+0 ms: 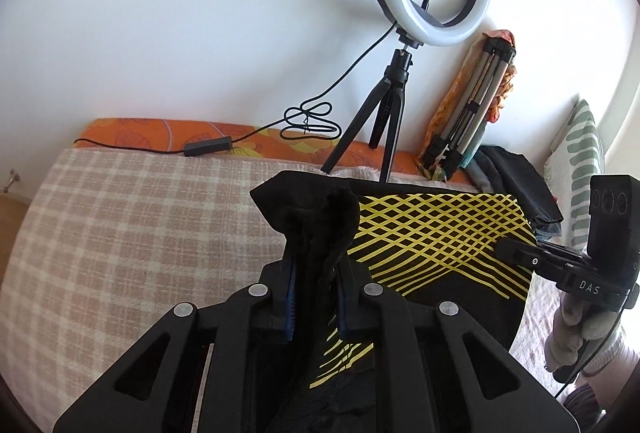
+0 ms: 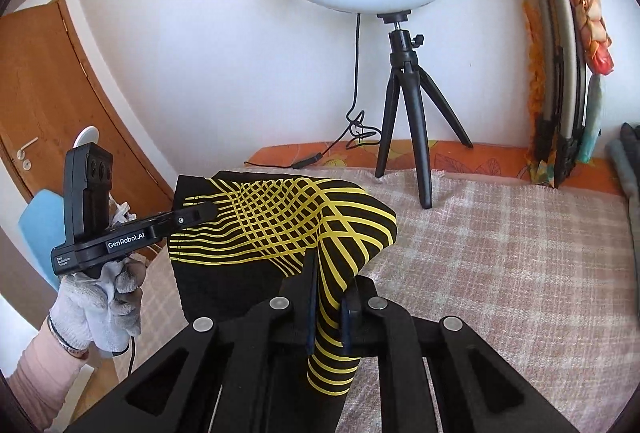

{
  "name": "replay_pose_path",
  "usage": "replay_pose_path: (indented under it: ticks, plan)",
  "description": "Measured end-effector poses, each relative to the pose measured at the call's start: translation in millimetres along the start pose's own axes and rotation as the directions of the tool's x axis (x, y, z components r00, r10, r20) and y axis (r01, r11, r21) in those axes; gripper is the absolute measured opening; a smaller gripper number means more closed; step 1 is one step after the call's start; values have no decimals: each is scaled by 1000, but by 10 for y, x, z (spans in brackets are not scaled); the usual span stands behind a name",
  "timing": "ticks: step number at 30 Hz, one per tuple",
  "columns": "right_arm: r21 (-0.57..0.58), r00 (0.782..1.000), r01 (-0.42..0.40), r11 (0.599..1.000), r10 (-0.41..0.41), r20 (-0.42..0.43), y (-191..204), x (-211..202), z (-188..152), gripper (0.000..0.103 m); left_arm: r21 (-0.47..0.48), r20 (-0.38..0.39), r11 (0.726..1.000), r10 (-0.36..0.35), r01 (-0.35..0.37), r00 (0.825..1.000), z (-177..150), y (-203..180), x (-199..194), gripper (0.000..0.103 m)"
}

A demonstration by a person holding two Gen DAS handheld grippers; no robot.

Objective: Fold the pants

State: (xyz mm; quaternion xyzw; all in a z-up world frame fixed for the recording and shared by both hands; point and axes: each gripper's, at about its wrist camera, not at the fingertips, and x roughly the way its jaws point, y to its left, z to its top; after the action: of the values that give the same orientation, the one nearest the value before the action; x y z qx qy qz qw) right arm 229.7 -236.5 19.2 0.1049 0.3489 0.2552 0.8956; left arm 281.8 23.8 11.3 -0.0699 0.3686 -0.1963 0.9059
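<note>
The pants (image 1: 432, 233) are black with a yellow crossed-line pattern and hang stretched between my two grippers above a bed. My left gripper (image 1: 316, 265) is shut on a bunched black edge of the pants. My right gripper (image 2: 330, 273) is shut on a yellow-striped fold of the pants (image 2: 280, 221). The right gripper also shows in the left wrist view (image 1: 508, 249), pinching the far side of the fabric. The left gripper shows in the right wrist view (image 2: 204, 211), pinching the left side.
A checked pink-and-cream blanket (image 1: 132, 225) covers the bed. A ring light on a black tripod (image 2: 408, 121) stands at the back with its cable (image 1: 308, 121). A folded tripod in orange cloth (image 1: 468, 113) leans on the wall. Dark clothes (image 1: 516, 181) lie at the right. A wooden door (image 2: 52, 105) is at the left.
</note>
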Motion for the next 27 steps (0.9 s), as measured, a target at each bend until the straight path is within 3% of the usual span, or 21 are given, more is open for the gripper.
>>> replay_pose_path:
  ticks: [13, 27]
  plan:
    - [-57, 992, 73, 996, -67, 111, 125, -906, 244, 6, 68, 109, 997, -53, 46, 993, 184, -728, -534, 13]
    - [-76, 978, 159, 984, -147, 145, -269, -1730, 346, 6, 106, 118, 985, -148, 135, 982, 245, -1618, -431, 13]
